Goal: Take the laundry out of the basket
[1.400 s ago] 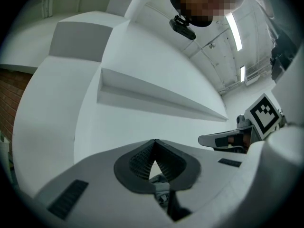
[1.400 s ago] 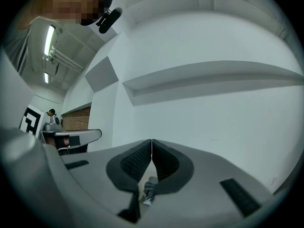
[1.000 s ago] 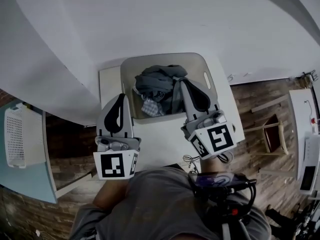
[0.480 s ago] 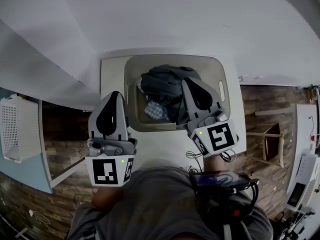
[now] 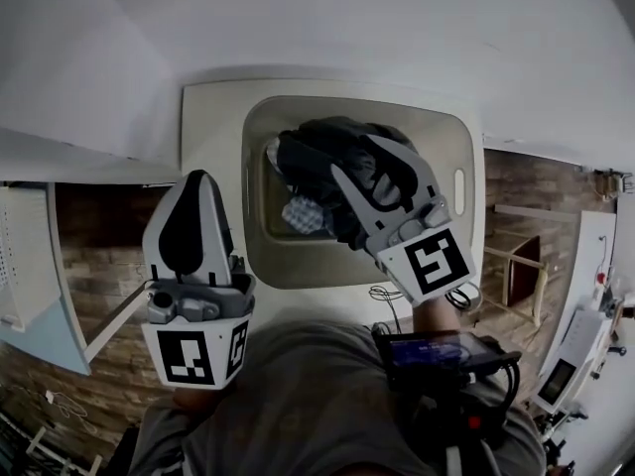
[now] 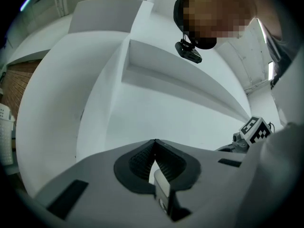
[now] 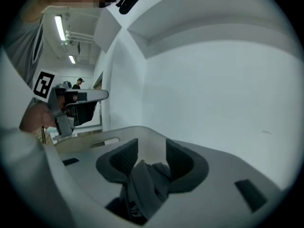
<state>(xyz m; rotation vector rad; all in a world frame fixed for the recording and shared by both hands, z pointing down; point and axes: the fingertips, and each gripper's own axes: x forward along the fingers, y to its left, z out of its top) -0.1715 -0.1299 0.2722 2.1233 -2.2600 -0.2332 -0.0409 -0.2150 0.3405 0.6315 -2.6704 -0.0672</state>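
1. The left gripper [image 5: 193, 178] is at the lower left of the head view. Its jaws are pressed together on nothing. It sits outside the left rim of the basket [image 5: 327, 278].
2. The right gripper [image 5: 352, 157] is at centre right, over the basket. Its jaws have just been opening and now stand spread. A fold of dark cloth rises between the pads, but I judge it is not pinched.
3. The laundry [image 5: 313, 152], a dark heap with a checked piece [image 5: 303, 214] at its left, is still inside the basket, toward its upper half.
4. Risk: if I close on that one fold, I may catch only its tip and it could slip out. Tangled pieces could also drag the light basket along.
5. Edges: the basket fills most of the table [image 5: 210, 117], with only a bare strip on the left. The wall [image 5: 417, 28] stands just behind. I judge the free room is upward and toward me.
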